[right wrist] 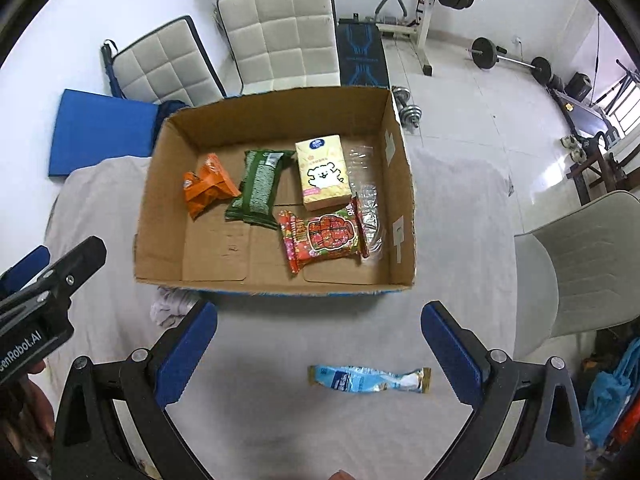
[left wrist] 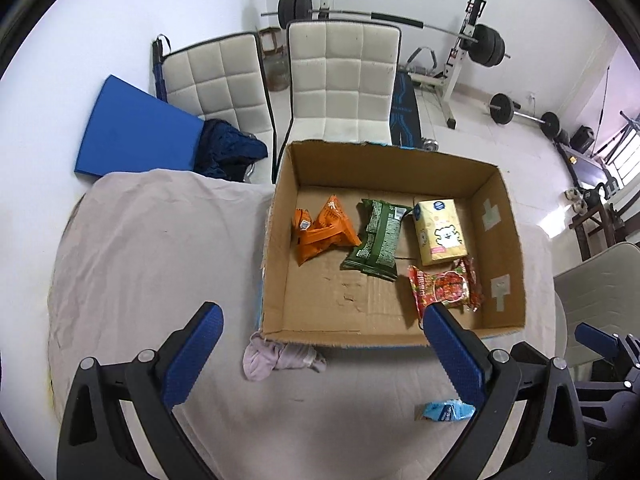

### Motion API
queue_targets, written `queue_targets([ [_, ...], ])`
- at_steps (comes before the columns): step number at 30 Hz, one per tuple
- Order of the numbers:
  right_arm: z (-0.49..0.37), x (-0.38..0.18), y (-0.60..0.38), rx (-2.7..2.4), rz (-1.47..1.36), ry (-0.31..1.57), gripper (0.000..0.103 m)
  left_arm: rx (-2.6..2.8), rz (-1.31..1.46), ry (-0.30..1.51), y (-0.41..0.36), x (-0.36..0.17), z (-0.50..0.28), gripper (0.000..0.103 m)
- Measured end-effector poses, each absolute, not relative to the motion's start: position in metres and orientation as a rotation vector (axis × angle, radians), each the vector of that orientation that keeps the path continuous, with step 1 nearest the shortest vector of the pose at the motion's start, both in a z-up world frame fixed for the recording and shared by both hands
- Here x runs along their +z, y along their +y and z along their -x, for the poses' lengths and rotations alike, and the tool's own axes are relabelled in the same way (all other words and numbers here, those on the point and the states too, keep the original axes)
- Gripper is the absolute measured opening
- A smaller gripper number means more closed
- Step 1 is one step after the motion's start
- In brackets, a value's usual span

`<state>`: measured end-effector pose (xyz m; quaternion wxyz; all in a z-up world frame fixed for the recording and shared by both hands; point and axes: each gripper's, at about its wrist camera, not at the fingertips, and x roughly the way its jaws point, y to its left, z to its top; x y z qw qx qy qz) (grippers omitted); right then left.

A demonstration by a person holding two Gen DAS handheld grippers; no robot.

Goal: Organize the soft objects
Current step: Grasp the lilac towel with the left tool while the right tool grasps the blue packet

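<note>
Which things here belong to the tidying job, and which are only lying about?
Job: brown cardboard box; blue-white snack wrapper; crumpled pale cloth; red snack packet.
Lying about: white padded chairs; black barbell weights; blue foam mat.

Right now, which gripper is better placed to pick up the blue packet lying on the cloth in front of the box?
The right gripper. Its open fingers frame the blue packet, which lies just ahead between them. For the left gripper, the packet sits off to the side, partly behind its right finger.

Black plastic gripper frames, blue textured pads on the jaws, silver pivot screws, white lettering on one body
</note>
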<state>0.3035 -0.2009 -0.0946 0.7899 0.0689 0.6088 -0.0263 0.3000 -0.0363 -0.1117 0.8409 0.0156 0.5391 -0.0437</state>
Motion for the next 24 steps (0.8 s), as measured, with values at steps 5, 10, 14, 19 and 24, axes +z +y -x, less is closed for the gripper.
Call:
queue_targets([
  [5,-0.287,-0.077,-0.198,-0.035,-0.163,1.284,0.103,-0.098,-0.034,1.105,-0.034,-0.094,-0.282,0.102],
  [10,-0.280,-0.070,-0.199,-0.027,-0.191,1.273,0.103,-0.103,-0.039,1.090,-0.035,-0.083,-0.271,0.102],
  [14,-0.269,-0.093,-0.230,-0.054,-0.384,1.336,0.103,-0.079,-0.037,1.098,-0.031,-0.088,-0.268,0.103],
  [19,-0.230,-0.180,-0.289,-0.219,-0.774,1.487,0.103,-0.039,0.009,1.200,-0.015,-0.128,-0.254,0.103],
  [24,-0.196,-0.267,-0.315,-0.390,-1.036,1.574,0.103,0.012,0.068,1.358,0.002,-0.192,-0.240,0.103],
])
